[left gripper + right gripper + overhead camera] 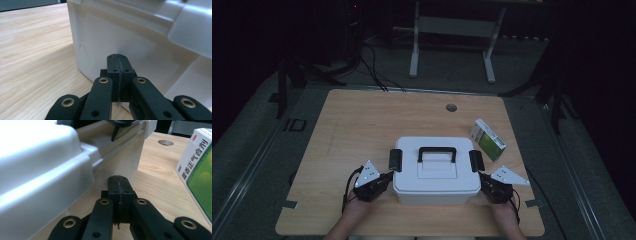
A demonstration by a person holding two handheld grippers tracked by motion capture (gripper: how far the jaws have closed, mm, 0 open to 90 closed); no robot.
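At the left of the high view, the left hand-held gripper (387, 178) sits low beside the left wall of the white storage box (436, 172) — its jaws clenched together with nothing between them, tips just beside the box's lower wall in the left gripper view. The box stands near the front edge of the wooden tabletop (362, 120), lid on, black handle (437, 152) lying across the top and a black latch (395, 159) on each end. On its other side the right hand-held gripper (484, 180) is likewise clenched and empty, close to the right wall. Farther right and behind lies a green-and-white carton (487, 139), apart from the box.
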